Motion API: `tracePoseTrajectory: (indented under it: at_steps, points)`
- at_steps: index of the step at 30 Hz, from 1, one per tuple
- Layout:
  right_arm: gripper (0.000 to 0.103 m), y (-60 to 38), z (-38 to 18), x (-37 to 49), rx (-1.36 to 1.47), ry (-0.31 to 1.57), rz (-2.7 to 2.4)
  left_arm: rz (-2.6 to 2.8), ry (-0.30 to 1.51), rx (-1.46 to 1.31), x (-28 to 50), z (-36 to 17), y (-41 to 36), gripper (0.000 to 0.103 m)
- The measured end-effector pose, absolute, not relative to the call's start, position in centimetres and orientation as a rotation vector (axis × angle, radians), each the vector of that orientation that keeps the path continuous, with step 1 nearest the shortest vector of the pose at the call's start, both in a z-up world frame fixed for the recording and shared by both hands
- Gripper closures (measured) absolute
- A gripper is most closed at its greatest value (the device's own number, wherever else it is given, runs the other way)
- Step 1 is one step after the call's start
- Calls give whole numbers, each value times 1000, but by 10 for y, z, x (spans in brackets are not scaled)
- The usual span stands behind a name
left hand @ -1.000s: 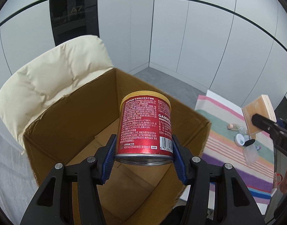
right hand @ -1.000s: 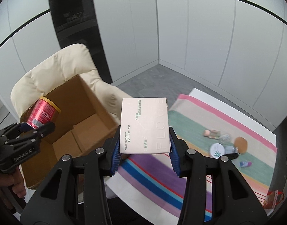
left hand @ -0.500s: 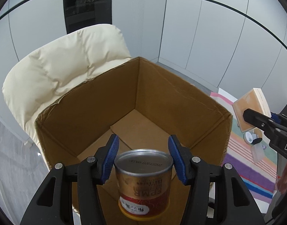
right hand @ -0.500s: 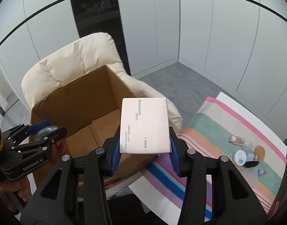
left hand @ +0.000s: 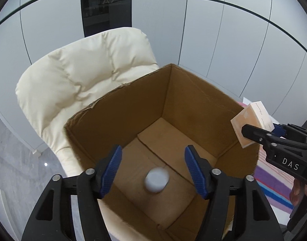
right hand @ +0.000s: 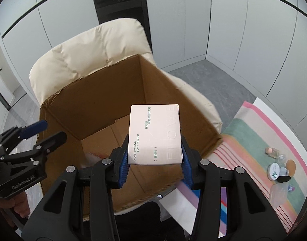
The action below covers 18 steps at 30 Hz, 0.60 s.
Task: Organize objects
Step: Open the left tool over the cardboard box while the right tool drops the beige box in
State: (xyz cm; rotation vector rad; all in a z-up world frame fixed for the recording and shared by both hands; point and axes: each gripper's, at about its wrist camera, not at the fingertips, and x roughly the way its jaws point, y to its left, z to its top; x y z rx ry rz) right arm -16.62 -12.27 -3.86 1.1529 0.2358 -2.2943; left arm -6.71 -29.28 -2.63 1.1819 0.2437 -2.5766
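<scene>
1. The left tongs have just been opening and stand empty over the cardboard box; the can is blurred low inside it.
2. The right tongs clamp the primer carton above the box's near right rim.
3. Risk: letting go too near that rim could tip the carton outside.
4. The box floor is mostly bare, with room left of the can

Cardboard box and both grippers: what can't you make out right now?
- Can in the cardboard box: motion-blurred in the left wrist view, label unreadable.
- Same can, right wrist view: hidden by the right gripper and its primer box.
- Small cosmetics on the striped cloth: too small to identify.
</scene>
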Motion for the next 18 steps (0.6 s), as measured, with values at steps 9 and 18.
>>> tracePoseTrajectory:
  at_steps: [9,18]
  points:
    - [41,-146,-41,-157,1137,278,-2276,-2539,261,1188,-59,-28,-309,20]
    - [12,-142,-33,-156,1103,257,-2338,-2510,251,1225,-62,-36,-307,18]
